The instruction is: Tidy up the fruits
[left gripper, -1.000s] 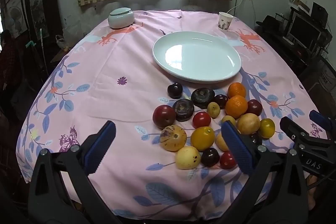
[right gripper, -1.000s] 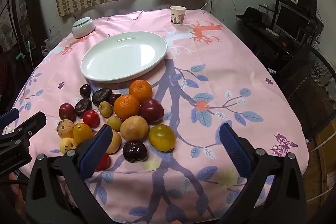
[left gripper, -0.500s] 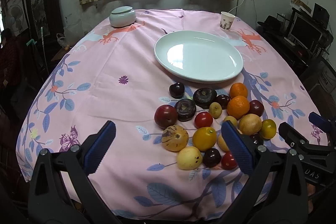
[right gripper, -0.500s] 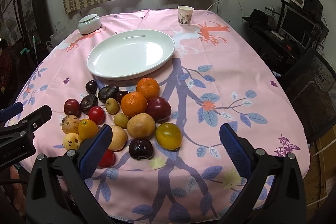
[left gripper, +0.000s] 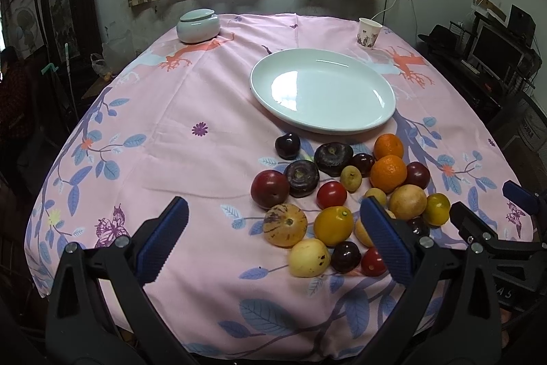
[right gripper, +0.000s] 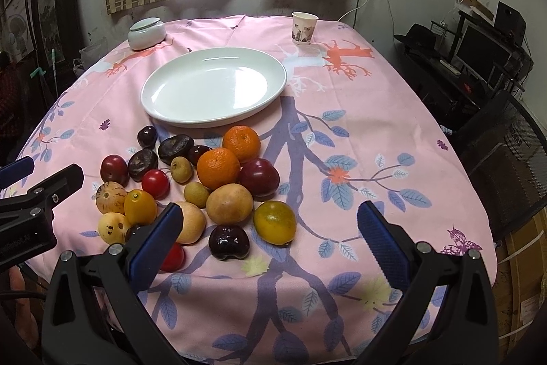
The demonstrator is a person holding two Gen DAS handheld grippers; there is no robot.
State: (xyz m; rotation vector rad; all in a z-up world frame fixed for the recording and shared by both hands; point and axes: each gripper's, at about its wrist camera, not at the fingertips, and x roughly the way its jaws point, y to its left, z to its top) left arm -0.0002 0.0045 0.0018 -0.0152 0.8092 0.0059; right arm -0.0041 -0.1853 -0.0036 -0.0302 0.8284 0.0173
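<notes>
The fruits lie heaped on the desk just before the empty white plate; none is sorted yet. Both left tongs and right tongs hang open, holding nothing. Next comes, I judge, lowering onto one fruit.

Over the last second we see both views shift while the fruits keep their places. In the right wrist view the white plate and paper cup now sit further right, and the left gripper shows higher at the edge. In the left wrist view the right gripper has dropped lower and the plate has drifted slightly right.
</notes>
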